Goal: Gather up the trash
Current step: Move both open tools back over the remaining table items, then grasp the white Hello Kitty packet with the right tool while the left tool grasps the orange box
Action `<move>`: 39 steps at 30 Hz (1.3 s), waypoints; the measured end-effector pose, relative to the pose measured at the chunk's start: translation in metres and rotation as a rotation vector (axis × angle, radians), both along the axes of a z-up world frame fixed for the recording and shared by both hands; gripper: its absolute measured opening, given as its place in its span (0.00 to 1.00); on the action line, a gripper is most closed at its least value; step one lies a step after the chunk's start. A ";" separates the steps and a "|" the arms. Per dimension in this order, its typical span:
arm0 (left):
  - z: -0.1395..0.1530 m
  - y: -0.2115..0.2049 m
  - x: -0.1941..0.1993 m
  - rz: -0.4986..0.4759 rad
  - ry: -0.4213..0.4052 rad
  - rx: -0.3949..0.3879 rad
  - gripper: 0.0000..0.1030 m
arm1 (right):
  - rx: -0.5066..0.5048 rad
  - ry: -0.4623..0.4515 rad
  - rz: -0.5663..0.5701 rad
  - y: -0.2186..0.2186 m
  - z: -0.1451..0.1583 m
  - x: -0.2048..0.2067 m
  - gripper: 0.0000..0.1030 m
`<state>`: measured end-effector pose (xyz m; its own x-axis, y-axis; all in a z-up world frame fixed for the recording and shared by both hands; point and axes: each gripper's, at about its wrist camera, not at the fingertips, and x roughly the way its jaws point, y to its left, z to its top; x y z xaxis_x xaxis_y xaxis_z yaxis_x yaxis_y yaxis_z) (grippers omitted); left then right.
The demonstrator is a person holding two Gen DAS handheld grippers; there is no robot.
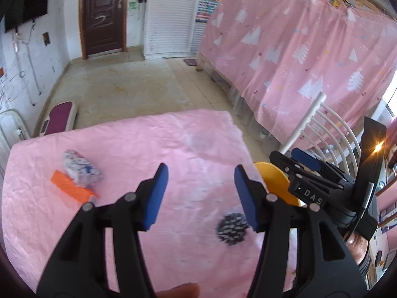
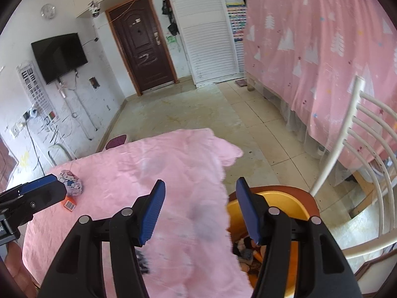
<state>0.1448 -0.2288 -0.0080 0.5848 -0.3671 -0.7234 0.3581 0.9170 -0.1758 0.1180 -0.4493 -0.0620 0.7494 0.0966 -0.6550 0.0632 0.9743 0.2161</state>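
1. Blue pads stand apart with nothing between them: in the left wrist view the left gripper (image 1: 201, 193) is released over the pink tablecloth (image 1: 124, 154). Trash left on the cloth: a crumpled blue-and-white wrapper (image 1: 83, 170) at ten o'clock from the pads, lying just against an orange card (image 1: 72, 186), and a black-and-white crumpled piece (image 1: 232, 228) at five o'clock, close under the right-hand pad. The nearer black-and-white piece looks the easier next pick; I would straddle it squarely and press down lightly so the loose cloth is not pinched along with it.

2. In the right wrist view the right gripper (image 2: 199, 208) is likewise released and empty, poised over the table's edge. The yellow bin (image 2: 292, 203) sits at four o'clock, beside the table on a seat, with scraps already inside. The left gripper (image 2: 42, 188) shows at nine o'clock beside the wrapper (image 2: 70, 182).

3. The room: beige tiled floor (image 2: 188, 114), dark brown door (image 2: 144, 49) at twelve o'clock, wall television (image 2: 59, 55) at ten, pink curtain (image 2: 322, 49) at two, white chair back (image 2: 367, 136) at three.
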 end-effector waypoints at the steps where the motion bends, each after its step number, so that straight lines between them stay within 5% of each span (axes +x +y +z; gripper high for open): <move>1: 0.000 0.006 0.001 0.008 0.000 -0.004 0.51 | -0.008 0.001 0.011 0.008 0.001 0.003 0.48; 20: 0.008 0.135 0.004 0.193 -0.062 -0.060 0.54 | -0.113 0.020 0.209 0.157 0.012 0.050 0.48; 39: -0.004 0.213 0.015 0.378 -0.061 -0.063 0.54 | -0.072 0.092 0.426 0.268 -0.006 0.092 0.48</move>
